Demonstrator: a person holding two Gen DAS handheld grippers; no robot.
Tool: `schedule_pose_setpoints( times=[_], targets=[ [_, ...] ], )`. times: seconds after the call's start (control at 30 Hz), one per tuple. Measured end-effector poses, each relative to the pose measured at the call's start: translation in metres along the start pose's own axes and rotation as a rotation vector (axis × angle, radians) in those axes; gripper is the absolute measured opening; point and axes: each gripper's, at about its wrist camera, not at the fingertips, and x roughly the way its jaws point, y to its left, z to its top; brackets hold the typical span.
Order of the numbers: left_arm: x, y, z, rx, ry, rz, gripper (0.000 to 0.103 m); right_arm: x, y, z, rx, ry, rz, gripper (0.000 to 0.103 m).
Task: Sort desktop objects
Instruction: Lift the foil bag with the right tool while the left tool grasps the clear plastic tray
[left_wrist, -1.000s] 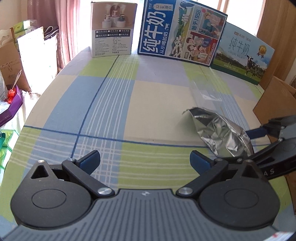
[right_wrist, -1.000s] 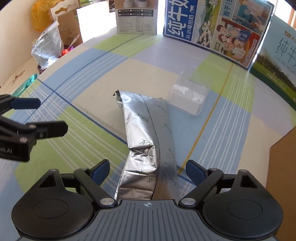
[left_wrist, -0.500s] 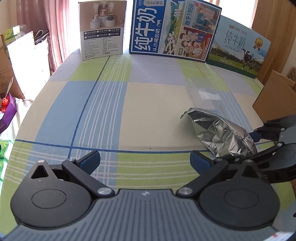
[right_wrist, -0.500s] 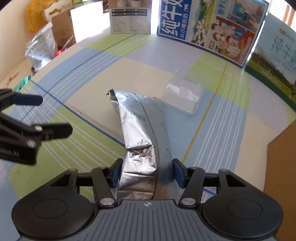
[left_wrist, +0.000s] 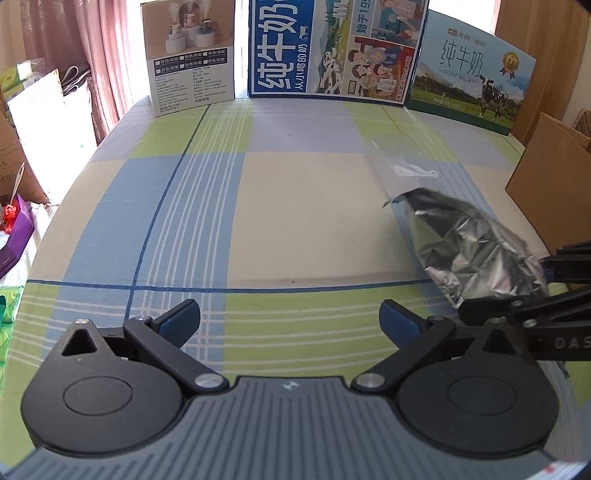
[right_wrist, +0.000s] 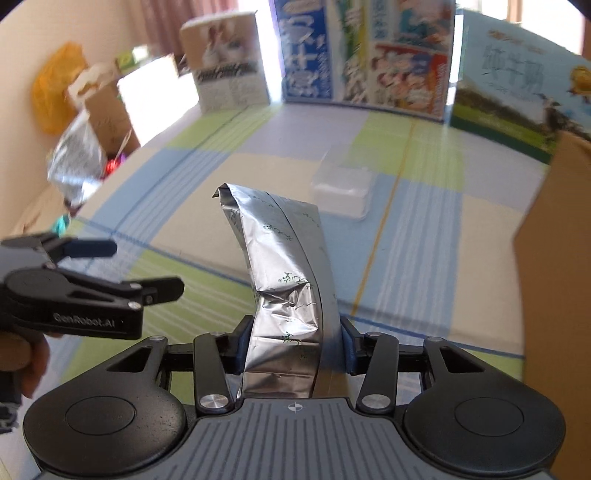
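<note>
A crumpled silver foil bag (right_wrist: 284, 258) stands up between the fingers of my right gripper (right_wrist: 295, 343). Its jaws are closing, and both blue pads press on the bag's lower end. The bag's top curls forward, clear of the checked tablecloth (right_wrist: 424, 229). In the left wrist view the same foil bag (left_wrist: 472, 243) hangs at the right, with the right gripper (left_wrist: 517, 288) around it. My left gripper (left_wrist: 290, 317) is open over the cloth with nothing between its fingers. It also shows at the left as the left gripper (right_wrist: 144, 267), apart from the bag.
A clear plastic box (right_wrist: 341, 188) lies on the cloth beyond the bag. A brown cardboard box (right_wrist: 554, 258) stands at the right edge. Milk cartons (left_wrist: 332, 48) and a white product box (left_wrist: 188, 59) line the back. Bags and boxes sit off the table's left side.
My right gripper's jaws closed from wide onto the foil bag and raised it off the cloth, rolling somewhat. The left gripper stayed open and hardly shifted.
</note>
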Motion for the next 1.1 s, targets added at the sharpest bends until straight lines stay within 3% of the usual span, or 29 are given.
schedule_pose_setpoints(
  times=[0.27, 0.6, 0.8, 1.1],
  targets=[
    [0.001, -0.011, 0.016, 0.031, -0.027, -0.022, 0.101, -0.023, -0.023, 0.023, 0.079, -0.097, -0.095, 0.043],
    [0.017, -0.028, 0.051, 0.088, -0.085, -0.072, 0.101, 0.015, -0.069, 0.050, 0.159, -0.058, -0.151, 0.043],
    [0.034, -0.037, 0.064, 0.124, -0.097, -0.092, 0.101, 0.040, -0.080, 0.062, 0.128, -0.031, -0.177, 0.043],
    [0.057, -0.031, 0.074, 0.087, -0.107, -0.125, 0.101, 0.071, -0.079, 0.069, 0.051, -0.011, -0.160, 0.043]
  ],
)
